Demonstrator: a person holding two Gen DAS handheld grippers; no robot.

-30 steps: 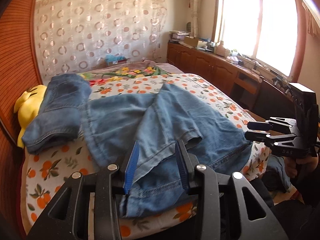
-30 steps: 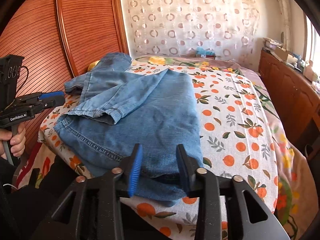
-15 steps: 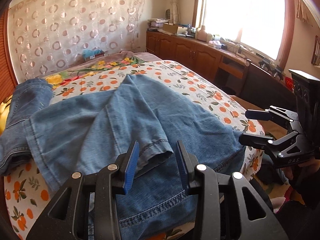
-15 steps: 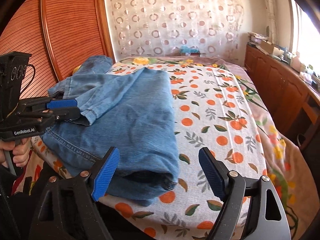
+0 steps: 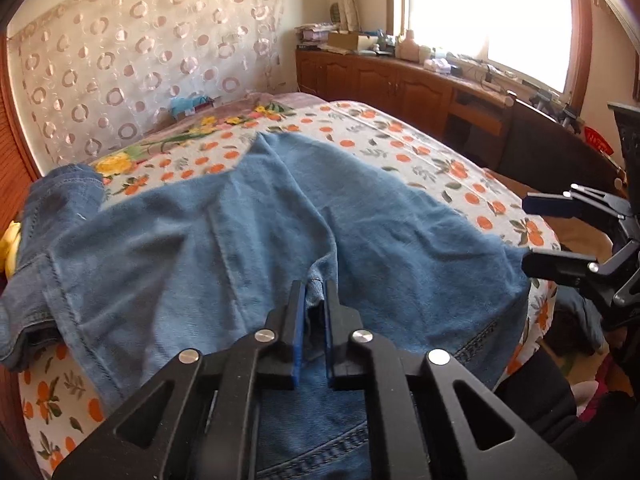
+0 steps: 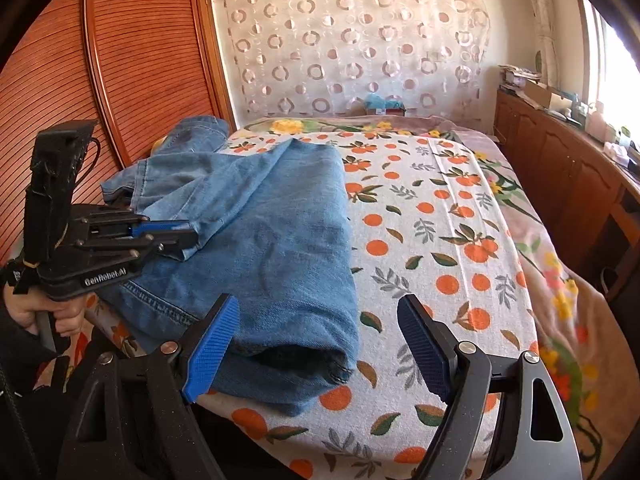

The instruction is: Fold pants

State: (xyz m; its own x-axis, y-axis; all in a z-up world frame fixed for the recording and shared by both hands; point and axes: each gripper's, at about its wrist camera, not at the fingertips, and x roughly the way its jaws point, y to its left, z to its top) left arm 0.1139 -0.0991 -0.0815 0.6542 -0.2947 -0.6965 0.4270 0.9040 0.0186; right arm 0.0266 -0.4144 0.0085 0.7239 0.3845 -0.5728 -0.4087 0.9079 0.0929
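Light blue denim pants lie on a white bedsheet printed with oranges and green leaves, a circle-patterned pink curtain at twelve o'clock.

Bright window, wooden cabinets, ribbed wardrobe, perhaps lace curtain.

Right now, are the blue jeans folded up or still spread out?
Only partly folded. The jeans lie spread across the bed, one leg hem flopped on top and pinched in the left gripper.
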